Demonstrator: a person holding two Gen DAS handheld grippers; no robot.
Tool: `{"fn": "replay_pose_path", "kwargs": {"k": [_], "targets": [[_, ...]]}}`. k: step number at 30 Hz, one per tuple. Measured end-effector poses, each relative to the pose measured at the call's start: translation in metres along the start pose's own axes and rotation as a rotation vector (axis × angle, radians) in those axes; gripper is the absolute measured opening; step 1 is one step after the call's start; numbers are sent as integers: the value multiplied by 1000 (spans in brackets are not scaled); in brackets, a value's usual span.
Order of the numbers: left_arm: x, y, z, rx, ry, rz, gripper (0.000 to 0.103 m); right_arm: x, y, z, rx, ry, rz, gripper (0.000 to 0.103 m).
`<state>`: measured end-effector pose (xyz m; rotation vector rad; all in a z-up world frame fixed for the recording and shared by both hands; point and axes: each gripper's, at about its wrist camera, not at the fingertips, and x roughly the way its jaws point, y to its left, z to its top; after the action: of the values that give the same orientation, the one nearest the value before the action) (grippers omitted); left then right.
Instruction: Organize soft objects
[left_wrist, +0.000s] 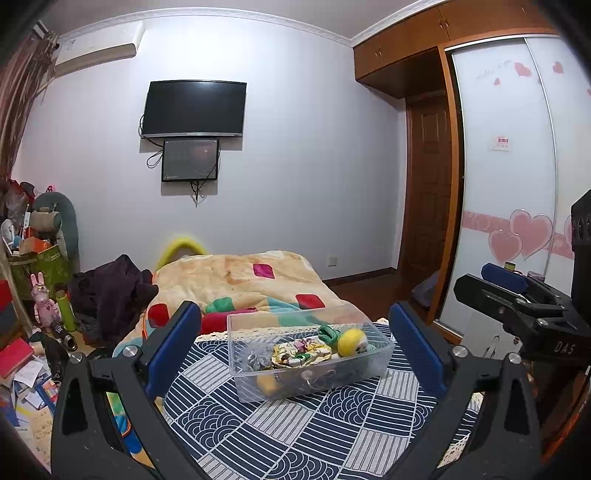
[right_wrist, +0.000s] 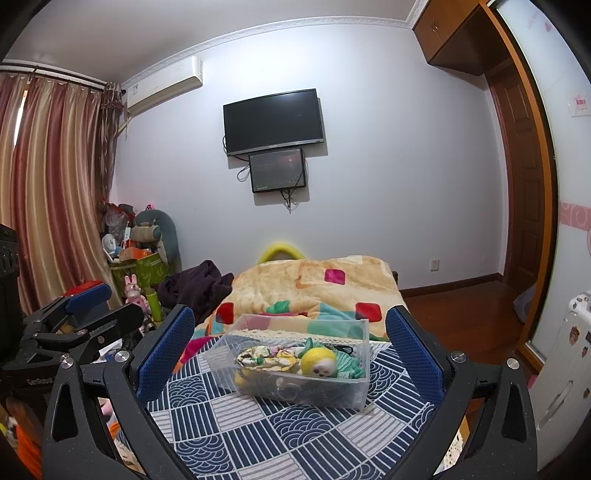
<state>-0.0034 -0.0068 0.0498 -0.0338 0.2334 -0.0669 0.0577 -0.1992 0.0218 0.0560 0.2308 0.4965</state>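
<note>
A clear plastic box (left_wrist: 236, 334) (right_wrist: 360, 326) stands on the blue-and-white patterned cloth (left_wrist: 295, 424) (right_wrist: 280, 421). Inside lie a yellow round plush toy (left_wrist: 351, 341) (right_wrist: 318, 362), a floral fabric piece (left_wrist: 295, 352) (right_wrist: 266, 356), a green soft item (left_wrist: 328, 332) (right_wrist: 349, 363) and a grey crumpled item (left_wrist: 256, 360). My left gripper (left_wrist: 295, 339) is open and empty, its blue pads on either side of the box, short of it. My right gripper (right_wrist: 291, 339) is open and empty, likewise facing the box. Each gripper shows in the other's view, the right (left_wrist: 517, 291), the left (right_wrist: 88, 310).
A patchwork blanket (left_wrist: 240, 280) (right_wrist: 314, 284) lies on the bed behind the box. Dark clothes (left_wrist: 110, 291) (right_wrist: 199, 284) are heaped to its left. Cluttered toys and books (left_wrist: 33, 314) fill the left floor. A wardrobe (left_wrist: 509, 166) and wooden door (right_wrist: 521, 184) stand on the right.
</note>
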Motion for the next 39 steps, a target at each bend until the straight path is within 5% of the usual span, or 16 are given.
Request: {"fn": "replay_pose_path", "kwargs": {"k": [39], "targets": [[-4, -3, 2, -13, 8, -33, 103, -2, -3, 1, 0, 0, -1, 103]]}}
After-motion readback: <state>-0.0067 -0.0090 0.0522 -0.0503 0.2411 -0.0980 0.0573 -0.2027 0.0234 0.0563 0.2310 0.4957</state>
